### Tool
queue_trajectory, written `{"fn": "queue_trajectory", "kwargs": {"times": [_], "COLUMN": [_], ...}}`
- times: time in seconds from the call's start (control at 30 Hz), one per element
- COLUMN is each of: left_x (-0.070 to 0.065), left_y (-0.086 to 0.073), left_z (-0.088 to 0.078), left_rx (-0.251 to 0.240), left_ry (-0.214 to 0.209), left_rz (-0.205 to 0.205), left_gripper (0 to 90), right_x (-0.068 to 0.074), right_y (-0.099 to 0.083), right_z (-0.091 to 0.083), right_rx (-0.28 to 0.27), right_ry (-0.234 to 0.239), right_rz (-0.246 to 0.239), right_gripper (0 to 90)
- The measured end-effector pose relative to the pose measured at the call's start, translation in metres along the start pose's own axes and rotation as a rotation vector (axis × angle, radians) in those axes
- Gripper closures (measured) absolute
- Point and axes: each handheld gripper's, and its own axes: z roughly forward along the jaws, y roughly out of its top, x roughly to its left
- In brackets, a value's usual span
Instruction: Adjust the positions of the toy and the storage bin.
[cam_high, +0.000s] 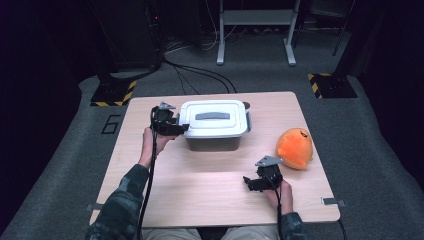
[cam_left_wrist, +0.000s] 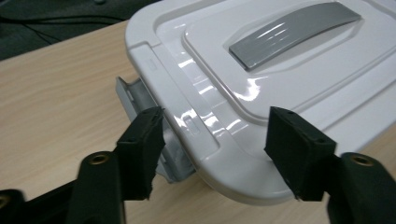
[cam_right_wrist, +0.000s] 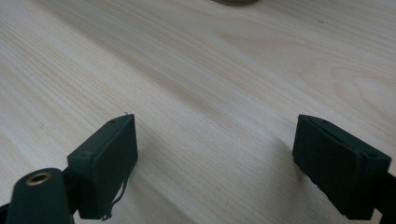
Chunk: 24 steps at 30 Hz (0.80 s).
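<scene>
A grey storage box with a white lid (cam_high: 215, 125) stands at the back middle of the wooden table (cam_high: 200, 190). A grey handle (cam_left_wrist: 294, 32) lies flat in the lid's top. My left gripper (cam_high: 182, 129) is at the box's left end. Its jaws stand open (cam_left_wrist: 215, 135) astride the lid's rim, one pad next to the grey side latch (cam_left_wrist: 140, 98), the other over the lid's edge. My right gripper (cam_high: 248, 182) rests near the table's front right, and its jaws (cam_right_wrist: 215, 154) are open over bare wood with nothing between them.
An orange plush toy (cam_high: 295, 147) lies at the table's right side, just beyond the right hand. Behind the table, cables (cam_high: 200, 75) run across the grey carpet, with a white stand (cam_high: 255, 30) and yellow-black striped floor plates (cam_high: 112, 92).
</scene>
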Motion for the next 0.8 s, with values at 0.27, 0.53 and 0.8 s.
{"fn": "queue_trajectory", "kwargs": {"times": [0.27, 0.53, 0.8], "left_x": [-0.001, -0.013, -0.028], "left_y": [0.022, 0.038, 0.052], "left_z": [0.015, 0.035, 0.054], "left_rx": [-0.025, -0.02, 0.007], "left_ry": [-0.053, -0.086, -0.126], "left_rz": [0.041, 0.047, 0.104], "left_gripper": [12.5, 3.3, 6.4], "right_x": [0.0, 0.0, 0.0], "right_y": [0.0, 0.0, 0.0], "right_z": [0.0, 0.0, 0.0], "right_rx": [0.001, 0.0, -0.002], "right_ry": [0.0, 0.0, 0.0], "right_rz": [0.004, 0.004, 0.004], "right_gripper": [13.5, 13.6, 13.6]}}
